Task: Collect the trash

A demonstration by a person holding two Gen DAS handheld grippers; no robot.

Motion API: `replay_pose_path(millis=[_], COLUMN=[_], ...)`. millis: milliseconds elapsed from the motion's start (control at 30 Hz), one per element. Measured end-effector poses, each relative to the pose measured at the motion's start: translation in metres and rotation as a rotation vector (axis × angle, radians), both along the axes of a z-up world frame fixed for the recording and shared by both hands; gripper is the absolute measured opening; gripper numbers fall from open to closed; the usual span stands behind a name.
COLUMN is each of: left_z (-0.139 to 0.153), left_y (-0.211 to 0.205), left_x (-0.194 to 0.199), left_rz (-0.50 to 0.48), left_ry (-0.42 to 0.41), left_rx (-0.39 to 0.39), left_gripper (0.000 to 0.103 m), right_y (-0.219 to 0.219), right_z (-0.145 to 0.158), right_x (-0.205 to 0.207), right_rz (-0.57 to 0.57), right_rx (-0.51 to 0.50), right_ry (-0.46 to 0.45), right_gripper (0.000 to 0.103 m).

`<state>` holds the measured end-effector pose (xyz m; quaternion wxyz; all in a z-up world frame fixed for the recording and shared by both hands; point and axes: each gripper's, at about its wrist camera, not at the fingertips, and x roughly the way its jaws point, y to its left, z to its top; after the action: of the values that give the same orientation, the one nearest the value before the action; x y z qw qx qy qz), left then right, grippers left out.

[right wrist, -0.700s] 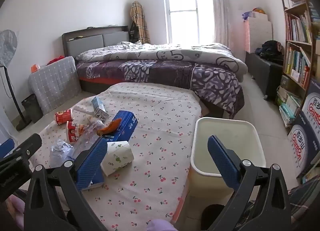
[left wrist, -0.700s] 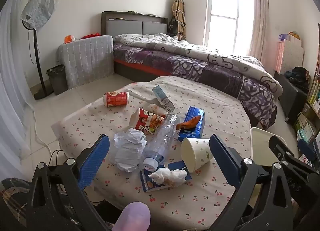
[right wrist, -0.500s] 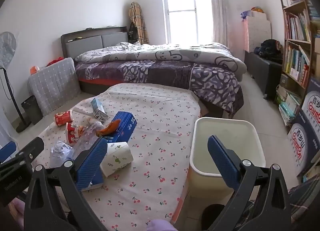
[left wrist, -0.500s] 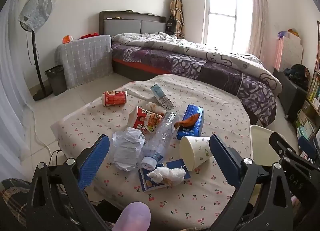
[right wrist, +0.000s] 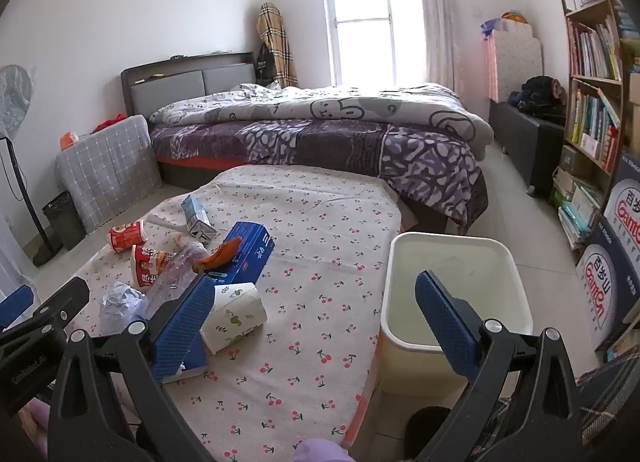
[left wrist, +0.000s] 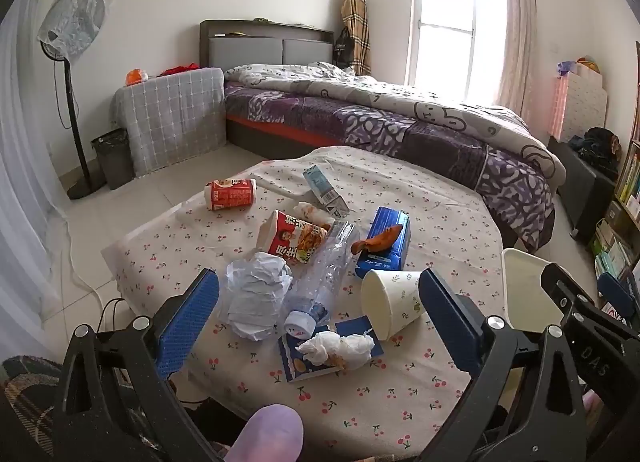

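Observation:
Trash lies on a cherry-print table (left wrist: 440, 221): a crumpled white paper (left wrist: 256, 302), a clear plastic bottle (left wrist: 324, 274), a tipped paper cup (left wrist: 390, 302), a tissue wad (left wrist: 336, 348) on a blue packet, two red noodle cups (left wrist: 230, 193), a milk carton (left wrist: 324, 189) and a blue box (left wrist: 384, 240) with an orange peel on it. My left gripper (left wrist: 319, 316) hangs open above the near trash, holding nothing. My right gripper (right wrist: 312, 316) is open over the table edge, between the paper cup (right wrist: 234, 316) and a cream bin (right wrist: 456, 290) on the floor.
A bed (right wrist: 340, 129) stands behind the table. A bookshelf (right wrist: 592, 101) and cardboard boxes line the right wall. At the left are a fan (left wrist: 72, 73), a dark small bin (left wrist: 112, 159) and a cloth-covered stand (left wrist: 172, 117).
Both views have shifted only slightly; the trash appears a touch lower in the left wrist view. Both grippers stay open and nothing on the table has moved.

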<state>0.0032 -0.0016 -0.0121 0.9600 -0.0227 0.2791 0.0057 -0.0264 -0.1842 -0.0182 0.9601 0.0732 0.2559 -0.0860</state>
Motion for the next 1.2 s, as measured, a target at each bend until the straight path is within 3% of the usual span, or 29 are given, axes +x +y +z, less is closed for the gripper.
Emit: replay_pose_path(millis=[1200], left_z=[-0.0068], left_y=[0.0055], left_x=[0.0013], left_rz=[-0.002], left_ry=[0.011], left_rx=[0.001], left_gripper=[0.096], right_y=[0.0008], right_z=[-0.0029], right_x=[-0.0012], right_rz=[0.003], right_rx=[0.006], right_ry=[0.010], right_gripper=[0.098])
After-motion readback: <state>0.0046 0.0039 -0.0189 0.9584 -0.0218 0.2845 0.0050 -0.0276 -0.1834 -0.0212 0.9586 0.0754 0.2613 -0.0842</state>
